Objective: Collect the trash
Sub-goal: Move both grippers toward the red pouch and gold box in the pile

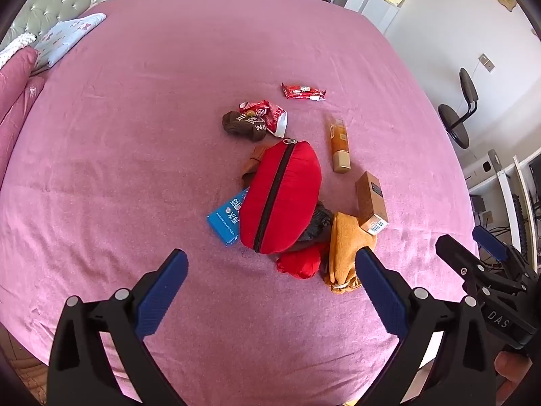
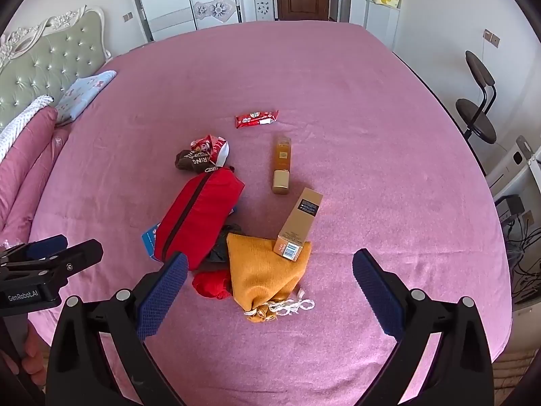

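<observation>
We find both tools empty, jaws apart, hovering over the bed's (image 2: 372, 108) near edge. The left tool (image 1: 270, 280) and right tool (image 2: 270, 280) face the clutter. The red wrapper (image 2: 257, 118) lies farthest ahead, long axis crosswise; the crumpled wrapper (image 1: 267, 115) sits nearer, left-hand side.

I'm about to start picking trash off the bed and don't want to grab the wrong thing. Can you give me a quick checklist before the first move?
1. Left gripper jaws open, empty: ok.
2. Right gripper jaws open, empty: ok.
3. Red snack wrapper lies alone, free to grab: ok.
4. Crumpled wrapper clear of the brown sock: not ok, they touch.
5. Gold box flat on the bed: not ok, one end rests on the orange pouch.
6. Trash container in view: not ok.
</observation>
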Demonstrator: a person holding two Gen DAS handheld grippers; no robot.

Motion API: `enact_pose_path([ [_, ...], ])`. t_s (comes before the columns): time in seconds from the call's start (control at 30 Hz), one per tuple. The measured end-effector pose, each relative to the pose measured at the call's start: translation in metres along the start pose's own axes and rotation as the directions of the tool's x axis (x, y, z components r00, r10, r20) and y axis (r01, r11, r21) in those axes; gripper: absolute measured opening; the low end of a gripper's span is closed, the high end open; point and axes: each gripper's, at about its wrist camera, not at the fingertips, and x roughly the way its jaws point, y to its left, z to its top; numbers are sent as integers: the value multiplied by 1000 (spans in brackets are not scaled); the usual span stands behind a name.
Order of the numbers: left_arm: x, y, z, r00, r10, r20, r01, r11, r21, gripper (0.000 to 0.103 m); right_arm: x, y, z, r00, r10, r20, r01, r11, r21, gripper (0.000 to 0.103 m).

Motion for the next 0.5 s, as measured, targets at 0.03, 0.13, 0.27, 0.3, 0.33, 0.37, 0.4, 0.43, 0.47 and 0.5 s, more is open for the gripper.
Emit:
enact_pose_path([
  [0.03, 1, -1, 1, 1000, -1, -1, 1, 1000, 1, 99, 1, -1, 0, 1000, 2, -2, -2, 1000, 2, 94],
  [0.13, 4, -3, 3, 1000, 0, -7, 0, 1000, 7, 99, 4, -3, 2, 1000, -1, -5, 1, 1000, 5, 94],
  [0.27, 13, -2, 8, 1000, -6, -14, 6, 1000, 7, 99, 8, -5, 3, 1000, 1, -13, -1, 1000, 11, 94],
  [0.3, 15, -2, 8, 1000, -5, -12, 5, 1000, 11, 99, 8, -5, 4, 1000, 0, -14, 0, 1000, 12, 94],
  [0.33, 17, -2, 9, 1000, -7, -14, 7, 1000, 13, 99, 9, -6, 4, 1000, -2, -16, 2, 1000, 11, 94],
  [0.37, 16, -4, 9, 1000, -8, -19, 8, 1000, 14, 99, 10, -6, 5, 1000, -2, -16, 2, 1000, 12, 94],
  [0.4, 15, -9, 7, 1000, -7, -20, 8, 1000, 17, 99, 10, -6, 5, 1000, 0, -17, 0, 1000, 13, 94],
  [0.43, 15, -10, 8, 1000, -10, -21, 11, 1000, 21, 99, 11, -7, 6, 1000, 1, -18, 0, 1000, 15, 94],
  [0.47, 15, -11, 8, 1000, -11, -21, 12, 1000, 23, 99, 11, -7, 7, 1000, 0, -18, 0, 1000, 15, 94],
  [0.5, 16, -12, 8, 1000, -12, -21, 13, 1000, 25, 99, 11, -7, 7, 1000, 0, -17, 0, 1000, 15, 94],
])
